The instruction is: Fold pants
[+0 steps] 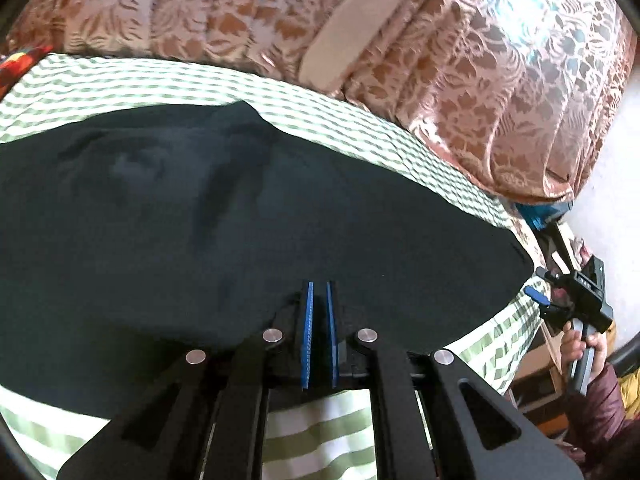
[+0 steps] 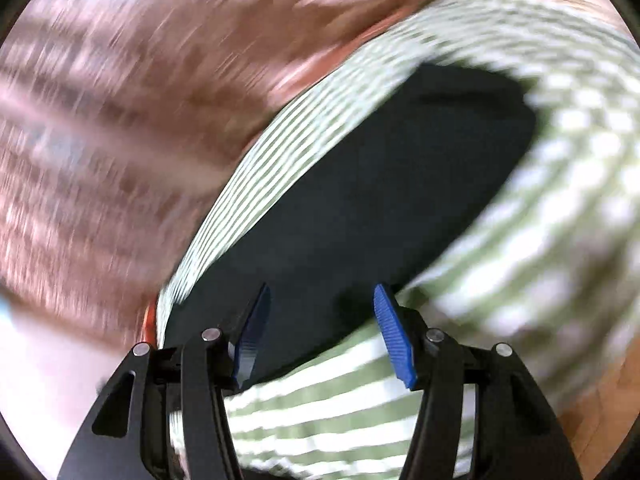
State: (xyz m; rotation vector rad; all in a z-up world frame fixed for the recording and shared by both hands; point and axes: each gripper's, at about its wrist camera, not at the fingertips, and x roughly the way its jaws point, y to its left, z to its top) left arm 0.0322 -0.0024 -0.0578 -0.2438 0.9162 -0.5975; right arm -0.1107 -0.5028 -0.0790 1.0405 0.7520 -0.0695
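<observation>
Black pants (image 1: pixel 224 208) are lying flat on the green-striped sheet (image 1: pixel 316 436); the left gripper (image 1: pixel 320 292) is pinching their near edge, blue pads almost together, while the right gripper (image 2: pixel 322 296) is hovering wide open, gripping nothing.

Pants on the cloth-covered tabletop

The pants (image 1: pixel 224 208) lie flat on the cloth (image 1: pixel 120 84); the curtain (image 1: pixel 460 80) hangs behind.

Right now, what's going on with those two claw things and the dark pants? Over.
Left gripper jaws nearly closed over the pants, grip unclear. Right gripper jaws open, empty, at the pants' edge; view blurred. Pants flat on striped cloth. Nothing in the way.
</observation>
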